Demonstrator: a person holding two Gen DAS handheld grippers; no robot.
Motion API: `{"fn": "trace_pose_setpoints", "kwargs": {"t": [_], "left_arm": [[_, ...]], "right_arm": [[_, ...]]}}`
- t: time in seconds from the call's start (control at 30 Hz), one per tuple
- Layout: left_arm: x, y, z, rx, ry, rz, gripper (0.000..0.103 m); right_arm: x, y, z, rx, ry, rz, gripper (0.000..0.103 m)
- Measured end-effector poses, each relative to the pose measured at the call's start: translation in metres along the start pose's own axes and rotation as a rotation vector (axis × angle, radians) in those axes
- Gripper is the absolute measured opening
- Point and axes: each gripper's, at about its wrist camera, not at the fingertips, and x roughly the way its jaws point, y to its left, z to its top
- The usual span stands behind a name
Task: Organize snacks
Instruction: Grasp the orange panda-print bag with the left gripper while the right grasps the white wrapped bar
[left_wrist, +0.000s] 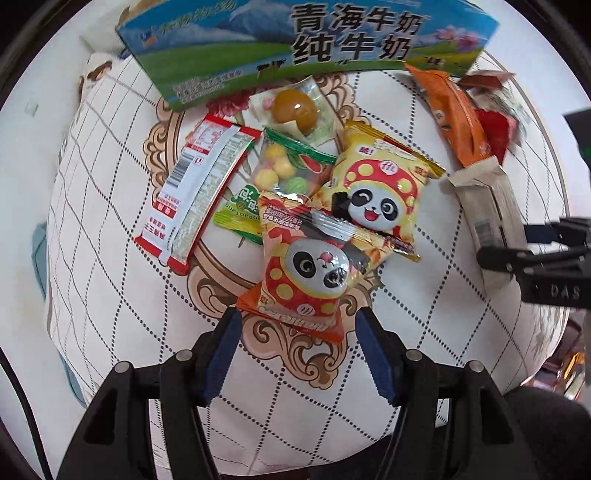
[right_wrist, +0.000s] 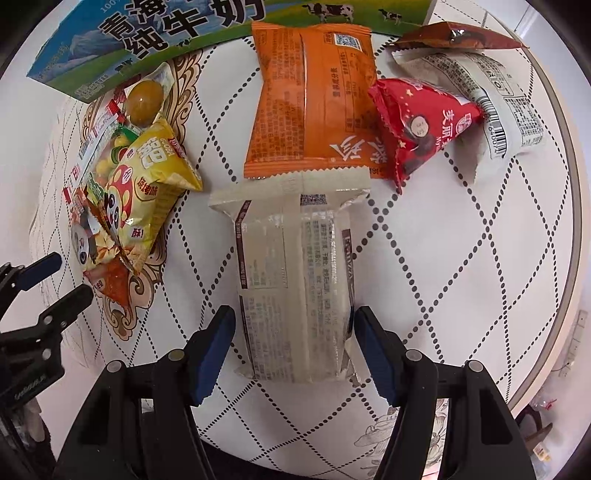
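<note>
Left claw (left_wrist: 295, 328) is gripping the orange panda snack bag (left_wrist: 303, 273) by its bottom edge, over the snack pile on the counter (left_wrist: 110, 221). Right claw (right_wrist: 294, 332) is clamping the pale translucent packet (right_wrist: 295, 280), lying flat below the orange packet (right_wrist: 310, 99), near the milk carton (right_wrist: 147, 37).

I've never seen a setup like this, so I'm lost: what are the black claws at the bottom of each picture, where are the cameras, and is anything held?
A person holds a two-finger gripper in each hand; a camera on each looks down along its fingers. One picture is from the left gripper, which appears to pinch the end of a panda snack packet. The other is from the right gripper, closed on a pale packet. Also on the round table: an orange packet, a red packet, a milk box.
</note>
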Motion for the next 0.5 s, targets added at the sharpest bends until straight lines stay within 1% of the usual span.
{"fn": "trace_pose_setpoints", "kwargs": {"t": [0.03,0.13,0.17,0.2,0.27,0.3,0.37,0.43,0.47,0.5], "left_arm": [[-0.001,-0.001,0.0,0.019,0.004,0.006,0.062],[0.004,-0.004,0.014,0.038,0.023,-0.003,0.062],[0.003,-0.004,0.027,0.049,0.031,-0.012,0.062],[0.005,-0.006,0.033,0.066,0.035,-0.018,0.062],[0.012,-0.012,0.049,0.125,0.04,-0.026,0.062],[0.013,-0.02,0.053,0.177,0.035,-0.009,0.062],[0.02,-0.038,0.068,0.224,0.044,0.025,0.062],[0.03,-0.039,0.079,0.204,0.065,0.032,0.062],[0.036,-0.041,0.083,0.188,0.073,0.021,0.061],[0.038,-0.038,0.086,0.153,0.085,0.002,0.059]], "right_arm": [[-0.001,-0.005,-0.002,0.001,0.0,0.001,0.07],[0.002,-0.004,-0.001,-0.008,0.004,-0.008,0.07],[0.004,-0.004,0.001,-0.014,0.005,-0.013,0.07],[0.007,-0.004,0.003,-0.017,0.009,-0.016,0.07],[0.008,-0.002,0.002,-0.03,0.011,-0.025,0.07],[0.01,0.006,0.003,-0.033,0.015,-0.026,0.07],[0.012,0.012,0.004,-0.041,0.013,-0.033,0.07],[0.012,0.015,0.003,-0.042,0.005,-0.034,0.069],[0.011,0.015,0.002,-0.042,0.001,-0.033,0.066],[0.01,0.014,0.001,-0.043,-0.001,-0.035,0.062]]}}
